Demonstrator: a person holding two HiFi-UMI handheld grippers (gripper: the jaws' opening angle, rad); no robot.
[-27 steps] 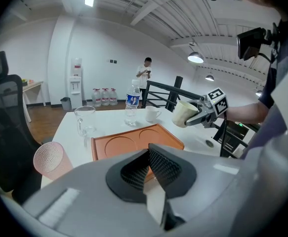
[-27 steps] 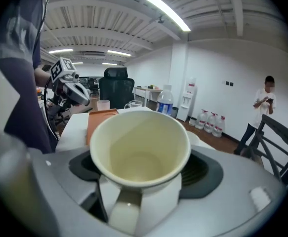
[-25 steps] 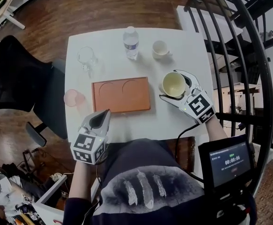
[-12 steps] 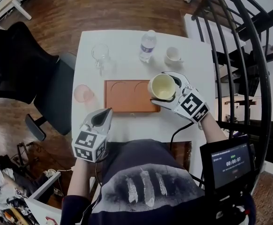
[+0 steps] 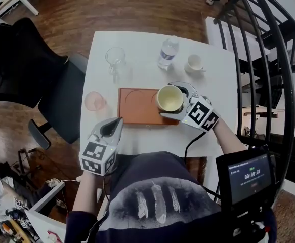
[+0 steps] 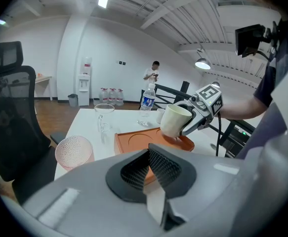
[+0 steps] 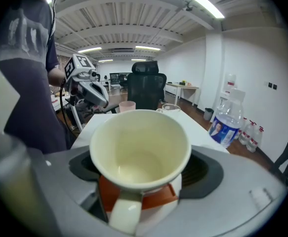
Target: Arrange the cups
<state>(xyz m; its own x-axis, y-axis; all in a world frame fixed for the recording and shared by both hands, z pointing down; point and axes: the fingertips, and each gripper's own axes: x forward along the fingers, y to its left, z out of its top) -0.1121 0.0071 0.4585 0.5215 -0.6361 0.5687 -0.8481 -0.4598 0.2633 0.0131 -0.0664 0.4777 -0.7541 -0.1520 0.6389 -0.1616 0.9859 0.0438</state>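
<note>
My right gripper (image 5: 176,101) is shut on a cream mug (image 5: 169,98), which hangs over the right end of the orange tray (image 5: 137,108). In the right gripper view the cream mug (image 7: 140,149) fills the space between the jaws, its handle toward the camera. The tray's two round recesses hold nothing. My left gripper (image 5: 114,125) is shut and empty at the table's near left edge; its meshed pads (image 6: 156,166) meet. A pink cup (image 5: 93,101), a clear glass mug (image 5: 115,57) and a small white cup (image 5: 194,63) stand on the white table (image 5: 215,92).
A water bottle (image 5: 167,52) stands at the back of the table between the glass mug and the white cup. A black office chair (image 5: 61,92) is at the table's left. A black metal railing (image 5: 268,59) runs along the right.
My right gripper has carried the cream mug leftward from the bare table onto the tray's right end. The left gripper has drifted only slightly and stays shut.
</note>
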